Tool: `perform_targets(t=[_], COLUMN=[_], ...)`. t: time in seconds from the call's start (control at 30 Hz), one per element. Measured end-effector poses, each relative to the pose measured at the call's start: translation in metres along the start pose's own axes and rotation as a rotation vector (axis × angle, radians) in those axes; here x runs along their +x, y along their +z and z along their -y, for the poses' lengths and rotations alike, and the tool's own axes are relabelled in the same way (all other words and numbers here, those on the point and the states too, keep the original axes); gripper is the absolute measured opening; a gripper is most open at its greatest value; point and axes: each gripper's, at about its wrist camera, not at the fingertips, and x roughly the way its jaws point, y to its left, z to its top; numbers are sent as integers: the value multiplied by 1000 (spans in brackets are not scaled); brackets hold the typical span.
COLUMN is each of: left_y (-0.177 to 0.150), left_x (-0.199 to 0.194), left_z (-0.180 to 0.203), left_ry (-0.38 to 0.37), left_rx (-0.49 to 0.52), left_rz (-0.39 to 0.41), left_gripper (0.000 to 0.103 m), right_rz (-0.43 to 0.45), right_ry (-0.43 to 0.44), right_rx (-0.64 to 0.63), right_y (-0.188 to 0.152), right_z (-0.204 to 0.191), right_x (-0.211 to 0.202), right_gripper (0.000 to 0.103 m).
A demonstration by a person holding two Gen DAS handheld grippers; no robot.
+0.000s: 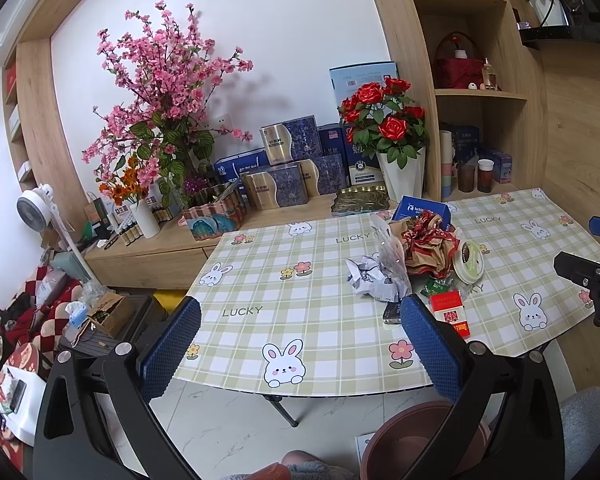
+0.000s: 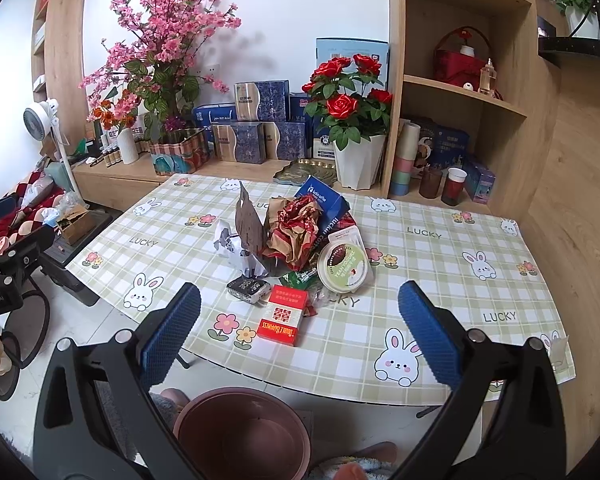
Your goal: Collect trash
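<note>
A heap of trash lies mid-table: crumpled white paper (image 2: 236, 250), red-gold wrapping (image 2: 296, 232), a blue coffee box (image 2: 324, 200), a round green-lidded tub (image 2: 343, 267), a red cigarette pack (image 2: 282, 314) and a small dark packet (image 2: 248, 289). The heap shows in the left wrist view too, with the white paper (image 1: 374, 278) and red pack (image 1: 452, 312). A brown bin (image 2: 244, 434) stands on the floor below the table's near edge. My left gripper (image 1: 300, 344) and right gripper (image 2: 300, 340) are both open and empty, hovering near the table's front edge.
The table wears a green checked bunny cloth (image 2: 440, 280). Behind it a wooden ledge holds pink blossoms (image 2: 168, 40), a rose pot (image 2: 358, 160), blue boxes and a gold tray (image 2: 304, 170). Shelves stand at the right. A fan (image 2: 40, 120) and clutter are on the left.
</note>
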Motion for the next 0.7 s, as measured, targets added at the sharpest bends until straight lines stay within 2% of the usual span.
perform_targets(t=[0.7], left_y=[-7], left_x=[13], left_z=[8], left_ry=[2], left_rx=[3], left_rz=[-26], left_gripper=[98], right_rz=[-10], right_ry=[-7], right_rx=[17], right_y=[-12], right_z=[-1], right_x=[10], right_gripper=[97])
